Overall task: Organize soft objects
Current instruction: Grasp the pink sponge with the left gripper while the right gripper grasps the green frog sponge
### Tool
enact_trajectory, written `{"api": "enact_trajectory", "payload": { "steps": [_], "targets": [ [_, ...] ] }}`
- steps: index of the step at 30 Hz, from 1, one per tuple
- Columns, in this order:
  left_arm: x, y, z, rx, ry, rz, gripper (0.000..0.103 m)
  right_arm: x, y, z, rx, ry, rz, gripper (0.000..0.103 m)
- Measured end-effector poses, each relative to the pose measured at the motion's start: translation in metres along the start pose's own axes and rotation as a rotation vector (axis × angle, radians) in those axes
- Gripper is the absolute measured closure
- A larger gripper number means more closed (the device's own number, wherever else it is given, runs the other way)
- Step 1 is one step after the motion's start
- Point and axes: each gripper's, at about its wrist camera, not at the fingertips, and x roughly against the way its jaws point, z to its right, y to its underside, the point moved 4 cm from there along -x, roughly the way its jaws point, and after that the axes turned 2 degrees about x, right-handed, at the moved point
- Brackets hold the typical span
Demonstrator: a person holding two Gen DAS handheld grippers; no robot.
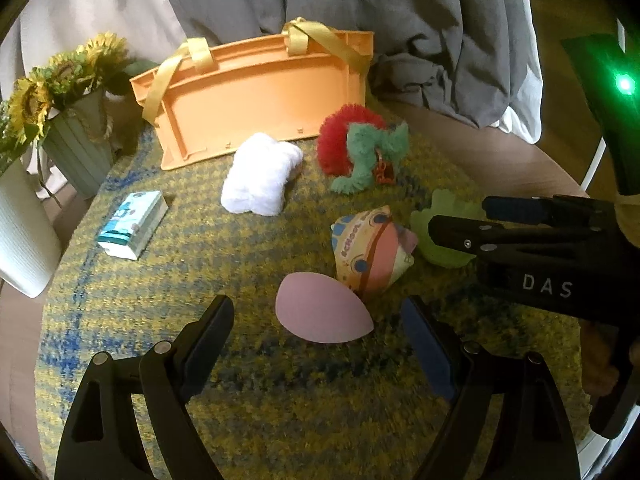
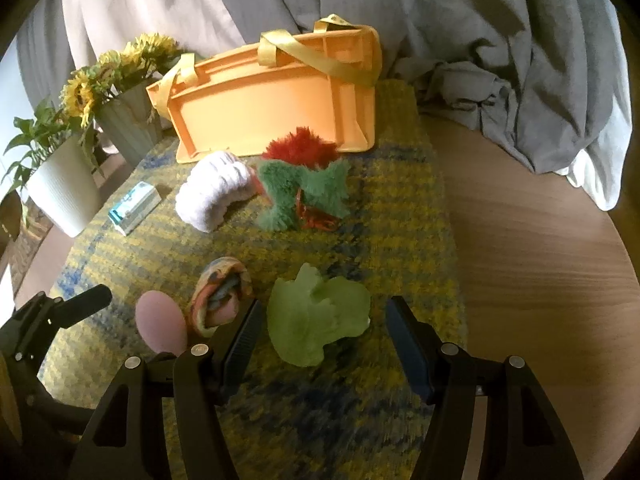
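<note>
Looking over the woven mat [image 1: 160, 300], I judge the sorting barely begun: the pink sponge [image 1: 320, 312], patterned pouch [image 1: 372, 248], green leaf toy [image 2: 316, 316], white towel roll [image 1: 260, 174] and red-and-green fuzzy toy [image 1: 360, 148] all lie loose outside the orange basket [image 1: 256, 96]. My left gripper [image 1: 318, 344] gapes wide and empty around the sponge, my right gripper [image 2: 324, 340] likewise around the leaf toy. The basket's inside is turned away, so I cannot tell what it contains.
</note>
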Motion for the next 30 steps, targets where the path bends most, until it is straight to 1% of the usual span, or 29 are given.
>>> {"api": "enact_trajectory", "payload": {
  "steps": [3,7,13,15,16,18,24,30],
  "targets": [
    [-0.004,0.000,0.000,0.001,-0.002,-0.004,0.019,-0.007,0.001,0.000,0.005,-0.009,-0.017,0.038],
    [-0.009,0.000,-0.002,0.005,-0.005,-0.003,0.024,-0.014,0.002,-0.002,0.017,-0.013,-0.030,0.038],
    [-0.015,0.002,-0.007,0.027,0.010,-0.014,0.038,-0.024,0.002,-0.005,0.023,-0.031,-0.048,0.038],
    [-0.016,0.002,-0.008,0.036,0.029,-0.020,0.045,-0.026,0.001,-0.006,0.031,-0.029,-0.045,0.038],
    [-0.016,0.003,-0.007,0.039,0.036,-0.021,0.047,-0.026,0.001,-0.007,0.033,-0.027,-0.041,0.038],
    [-0.015,0.003,-0.006,0.040,0.053,-0.022,0.055,-0.026,0.001,-0.008,0.039,-0.025,-0.040,0.038],
    [-0.010,0.002,-0.006,0.038,0.039,-0.014,0.057,-0.023,0.002,-0.009,0.047,-0.007,-0.026,0.039],
    [-0.001,-0.001,-0.014,0.068,0.026,0.004,0.057,-0.016,0.006,-0.007,0.019,0.011,-0.021,0.040]
  ]
}}
